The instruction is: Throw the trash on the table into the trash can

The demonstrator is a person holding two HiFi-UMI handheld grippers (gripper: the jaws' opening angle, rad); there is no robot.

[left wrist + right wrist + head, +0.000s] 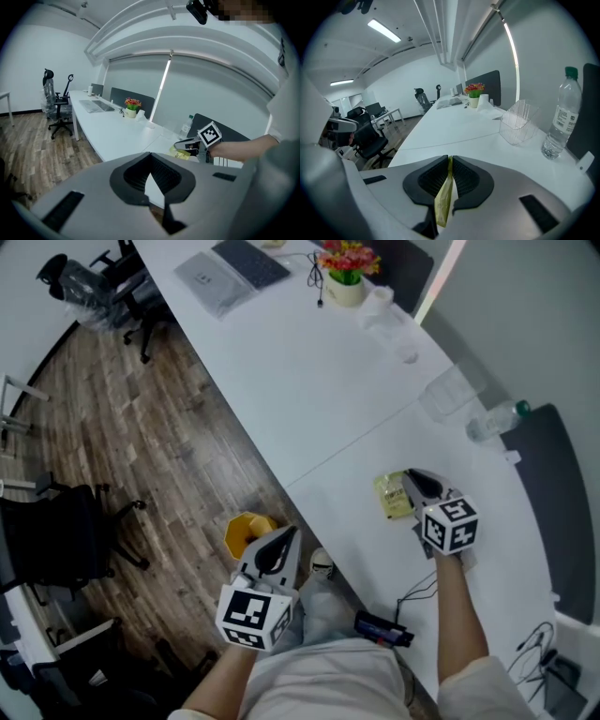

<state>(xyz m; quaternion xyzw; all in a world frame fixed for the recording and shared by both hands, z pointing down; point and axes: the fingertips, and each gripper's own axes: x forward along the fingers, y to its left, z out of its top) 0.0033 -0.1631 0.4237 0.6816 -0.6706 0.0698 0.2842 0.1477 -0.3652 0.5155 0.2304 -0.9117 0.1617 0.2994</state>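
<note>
Yellow wrapper [443,201], edge-on, long axis along the jaws, pinched in my right claw [449,159]; left claw [151,157] clenched, empty.

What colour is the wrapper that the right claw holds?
Yellow; the wrapper shows best in the right gripper view.

One wrapper [394,495]; perhaps one bin [246,532]

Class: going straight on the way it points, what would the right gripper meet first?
Most likely the bare white table, since the right gripper, shut on a yellow wrapper, tilts downward; basket and bottle lie off to the right.
</note>
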